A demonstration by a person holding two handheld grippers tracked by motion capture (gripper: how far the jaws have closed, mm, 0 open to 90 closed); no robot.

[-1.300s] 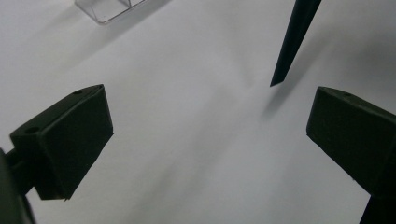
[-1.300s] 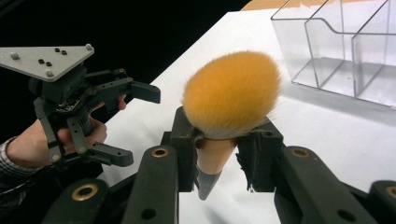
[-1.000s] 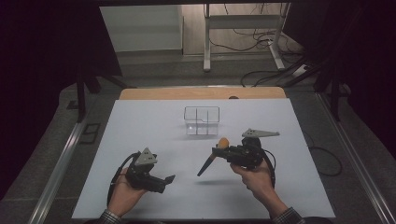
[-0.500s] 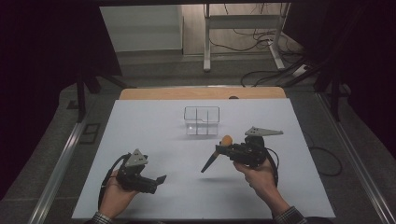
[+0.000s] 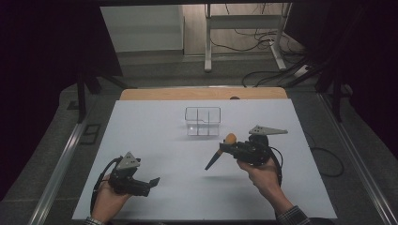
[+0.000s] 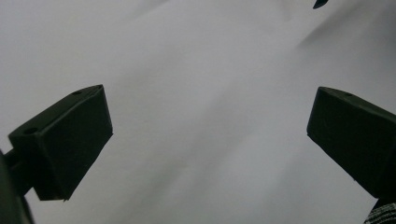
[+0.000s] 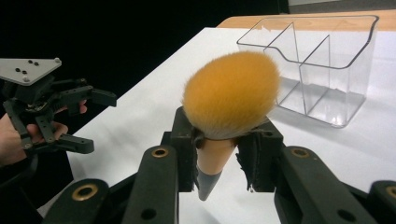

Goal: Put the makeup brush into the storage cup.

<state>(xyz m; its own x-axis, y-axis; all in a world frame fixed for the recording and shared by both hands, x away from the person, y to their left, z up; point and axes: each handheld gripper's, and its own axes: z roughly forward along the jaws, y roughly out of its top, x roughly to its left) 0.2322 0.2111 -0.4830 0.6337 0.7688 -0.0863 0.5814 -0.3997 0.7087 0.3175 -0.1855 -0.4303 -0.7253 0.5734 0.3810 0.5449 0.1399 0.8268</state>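
A makeup brush (image 5: pixel 229 139) with a fluffy orange head (image 7: pixel 231 93) and a dark tapered handle is clamped in my right gripper (image 5: pixel 228 146), shut on its orange ferrule (image 7: pixel 215 156). The handle slants down-left above the white table (image 5: pixel 164 140). A clear plastic organiser (image 5: pixel 202 121) with several compartments stands empty just beyond the brush (image 7: pixel 317 60). My left gripper (image 5: pixel 152 182) rests low near the front left of the table, its jaws wide open (image 6: pixel 210 140) over bare white surface, and it appears at the left of the right gripper view (image 7: pixel 91 121).
The white table top ends in a wooden strip (image 5: pixel 202 93) at the back. Beyond it, a metal stand (image 5: pixel 244 28) and cables lie on the floor. Dark surroundings flank both sides of the table.
My left hand has slid leftward along the table's front with its gripper still open. The right hand with the brush has stayed almost in place.
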